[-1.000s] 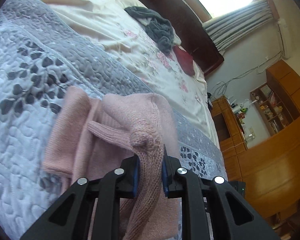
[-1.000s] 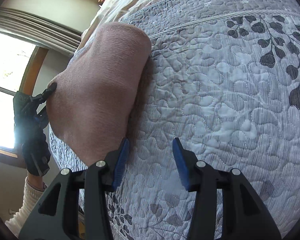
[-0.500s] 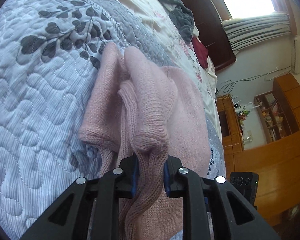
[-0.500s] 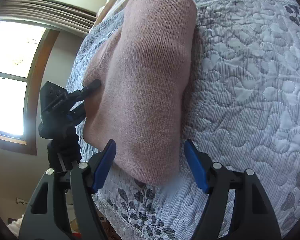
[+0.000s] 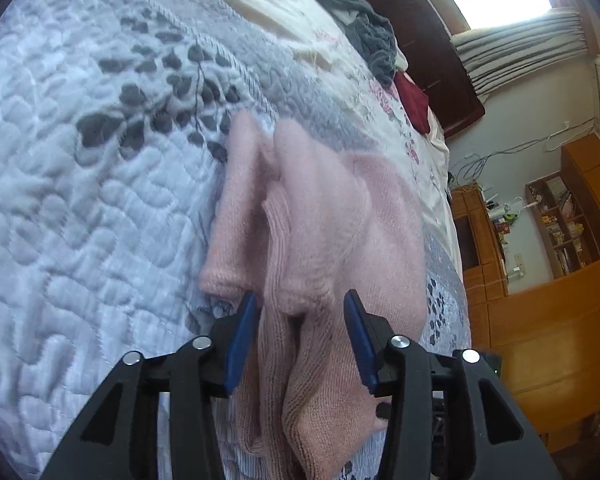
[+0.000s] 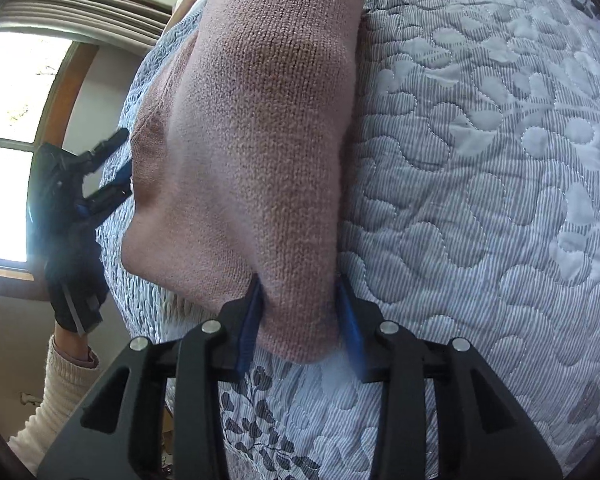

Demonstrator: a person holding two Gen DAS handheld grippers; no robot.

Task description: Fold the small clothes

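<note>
A pink knit sweater (image 5: pixel 320 220) lies folded in thick layers on the grey leaf-patterned quilt (image 5: pixel 80 200). My left gripper (image 5: pixel 300 320) is open; a bunched ridge of the sweater sits between its blue pads with a gap on the right side. In the right wrist view the sweater (image 6: pixel 260 120) fills the upper middle. My right gripper (image 6: pixel 300 312) straddles its near corner, both pads pressed against the fabric. The left gripper (image 6: pixel 112 168) shows at the sweater's far left edge, held by a gloved hand.
Dark grey clothes (image 5: pixel 364 32) and a red cloth (image 5: pixel 412 100) lie on the cream sheet near the dark headboard (image 5: pixel 432 52). Wooden cabinets (image 5: pixel 540 320) stand beyond the bed's right edge. Quilt (image 6: pixel 480 200) stretches right of the sweater. A window (image 6: pixel 8 140) is at the left.
The left gripper, shut on the sweater ridge before, has opened and let it go. The right gripper moved forward over the sweater's corner and narrowed from wide open onto the fabric.
</note>
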